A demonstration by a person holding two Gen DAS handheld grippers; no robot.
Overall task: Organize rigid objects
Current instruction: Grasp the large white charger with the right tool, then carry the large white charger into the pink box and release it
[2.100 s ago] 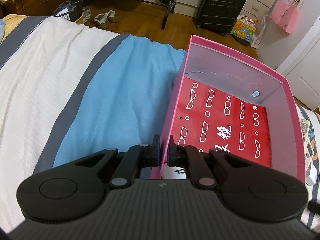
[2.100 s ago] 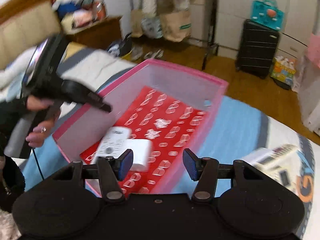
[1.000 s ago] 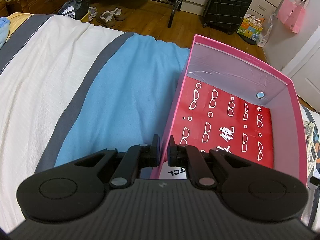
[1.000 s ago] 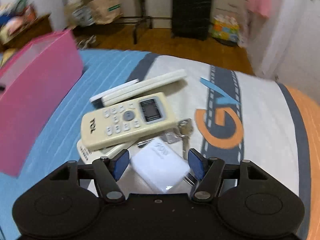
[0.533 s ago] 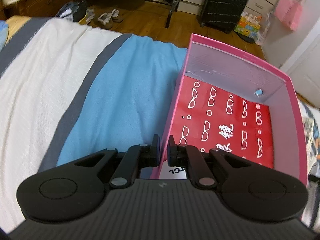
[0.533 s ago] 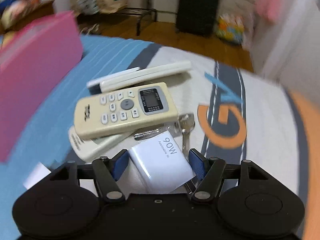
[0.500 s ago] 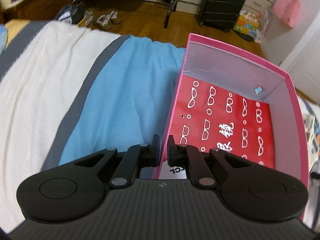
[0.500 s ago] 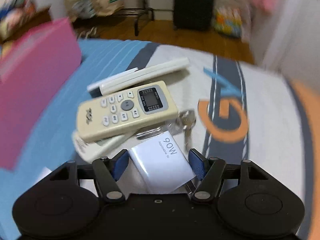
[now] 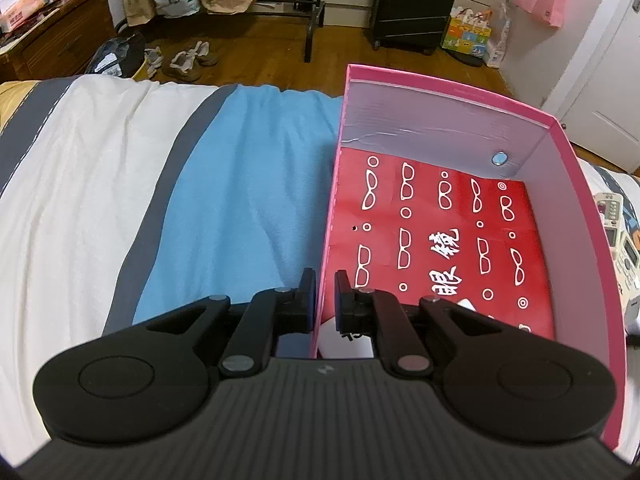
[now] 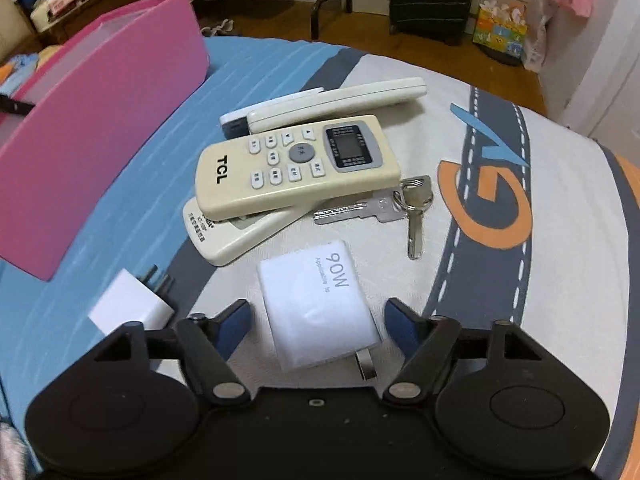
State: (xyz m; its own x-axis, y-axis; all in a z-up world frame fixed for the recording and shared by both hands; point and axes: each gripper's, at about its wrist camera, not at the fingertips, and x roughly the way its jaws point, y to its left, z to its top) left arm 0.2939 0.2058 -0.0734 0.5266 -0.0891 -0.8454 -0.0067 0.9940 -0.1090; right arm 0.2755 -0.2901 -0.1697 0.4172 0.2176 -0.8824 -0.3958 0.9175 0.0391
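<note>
My left gripper (image 9: 325, 296) is shut on the left wall of the pink box (image 9: 460, 96), which has a red patterned floor. A white TCL remote (image 9: 344, 342) lies inside the box near my fingers. My right gripper (image 10: 316, 322) is open, with a white 90W charger (image 10: 316, 306) lying on the bed between its fingers. Beyond it lie a cream TCL remote (image 10: 296, 166) stacked on another remote (image 10: 236, 232), two slim white remotes (image 10: 332, 106), keys (image 10: 384, 208) and a small white plug adapter (image 10: 130, 304). The pink box (image 10: 92, 124) stands to the left.
The bed cover (image 9: 248, 200) has blue, grey and white stripes. Beyond the bed edge are a wooden floor, a black suitcase (image 9: 414, 0), shoes (image 9: 188, 60), paper bags and a dresser (image 9: 52, 36). More remotes (image 9: 614, 236) lie right of the box.
My right gripper swung from over the box to the pile of objects and lowered around the 90W charger. My left gripper stayed clamped on the box wall.
</note>
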